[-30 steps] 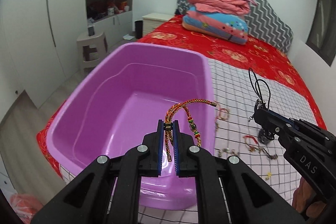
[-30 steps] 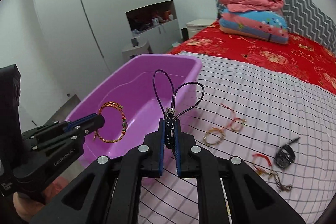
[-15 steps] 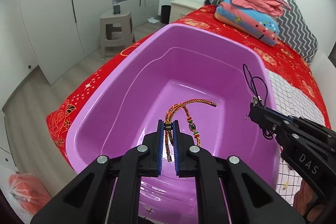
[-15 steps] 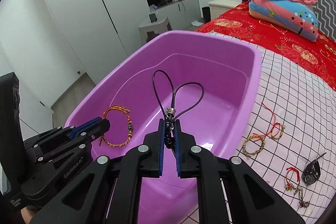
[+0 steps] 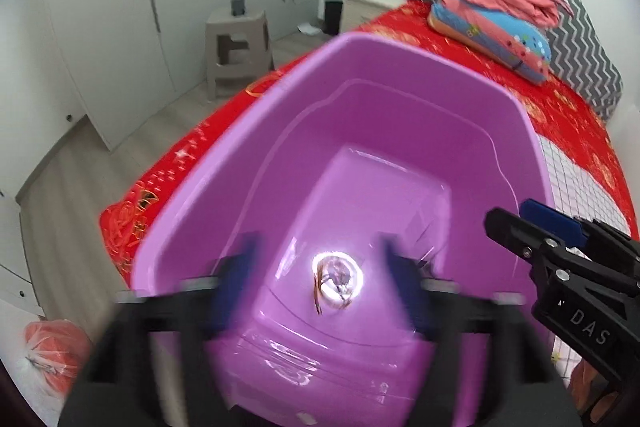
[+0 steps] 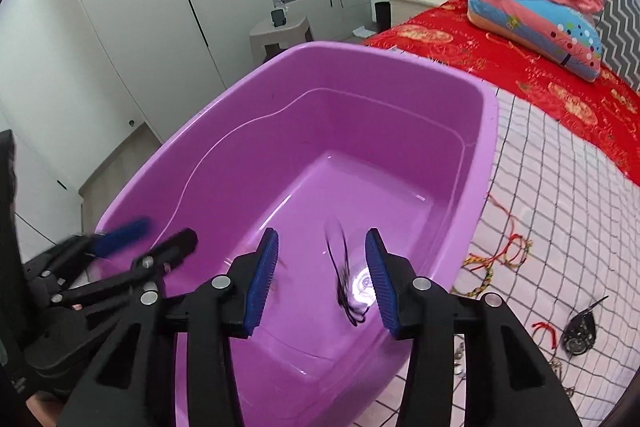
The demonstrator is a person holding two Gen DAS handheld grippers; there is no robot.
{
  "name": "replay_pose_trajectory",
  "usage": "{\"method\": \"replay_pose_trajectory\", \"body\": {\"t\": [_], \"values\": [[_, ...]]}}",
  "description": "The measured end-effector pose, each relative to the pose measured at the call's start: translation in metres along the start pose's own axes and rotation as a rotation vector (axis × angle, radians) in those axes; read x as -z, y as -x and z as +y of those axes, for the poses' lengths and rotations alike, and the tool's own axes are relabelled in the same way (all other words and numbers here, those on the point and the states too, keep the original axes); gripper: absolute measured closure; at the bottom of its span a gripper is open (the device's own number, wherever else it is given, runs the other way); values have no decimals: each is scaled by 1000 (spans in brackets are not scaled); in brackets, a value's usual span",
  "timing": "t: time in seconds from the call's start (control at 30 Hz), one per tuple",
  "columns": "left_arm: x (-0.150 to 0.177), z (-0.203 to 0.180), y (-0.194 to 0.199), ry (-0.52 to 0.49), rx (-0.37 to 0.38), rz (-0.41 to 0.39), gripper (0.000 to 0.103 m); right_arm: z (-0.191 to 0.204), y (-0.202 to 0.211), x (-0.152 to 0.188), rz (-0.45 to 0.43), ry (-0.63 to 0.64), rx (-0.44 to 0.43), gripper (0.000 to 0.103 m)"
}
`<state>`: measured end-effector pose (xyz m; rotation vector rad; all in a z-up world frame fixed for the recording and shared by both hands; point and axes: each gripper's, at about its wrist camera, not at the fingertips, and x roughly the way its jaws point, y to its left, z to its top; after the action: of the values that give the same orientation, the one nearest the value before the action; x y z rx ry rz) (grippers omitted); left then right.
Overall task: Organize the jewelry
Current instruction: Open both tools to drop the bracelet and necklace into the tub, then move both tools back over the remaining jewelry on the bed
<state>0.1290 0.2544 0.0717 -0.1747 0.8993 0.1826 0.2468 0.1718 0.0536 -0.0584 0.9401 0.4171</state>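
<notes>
Item: large purple plastic tub (image 6: pixel 476 115), collection bin. Left gripper (image 5: pixel 320 287) and right gripper (image 6: pixel 322 269), jaws just opening, hold nothing; braided orange-red bracelet (image 5: pixel 320 285) and black cord necklace (image 6: pixel 342 267) drop inside, near end.

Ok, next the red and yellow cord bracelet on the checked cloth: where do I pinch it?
Come straight down from above and pinch across one strand of the red and yellow cord bracelet. It lies flat and limp on the checked cloth, so no side offers an edge.
</notes>
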Motion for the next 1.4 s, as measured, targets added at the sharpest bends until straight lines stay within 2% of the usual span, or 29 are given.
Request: {"method": "replay_pose_trajectory", "body": {"t": [0.07, 0.13, 0.27, 0.97, 1.27, 1.4], "values": [[0, 3, 4, 15, -12, -15, 21, -2, 3, 1, -8, -3, 6, 59], [-2, 5, 3, 29, -23, 0, 16, -5, 4, 1, -10, -10, 14, 59], [0, 9, 4, 56, -32, 16, 15, -8, 10, 5, -20, -19, 17, 59], [11, -4, 25, 31, -40, -2, 11, -16, 32, 14, -59, -31, 22, 58], [16, -14, 34, 16, -46, -7, 8, -24, 43, 24, -68, -51, 20, 48], [19, -21, 38, 3, -56, -8, 7, -32, 47, 29, -57, -90, 6, 47]]}}
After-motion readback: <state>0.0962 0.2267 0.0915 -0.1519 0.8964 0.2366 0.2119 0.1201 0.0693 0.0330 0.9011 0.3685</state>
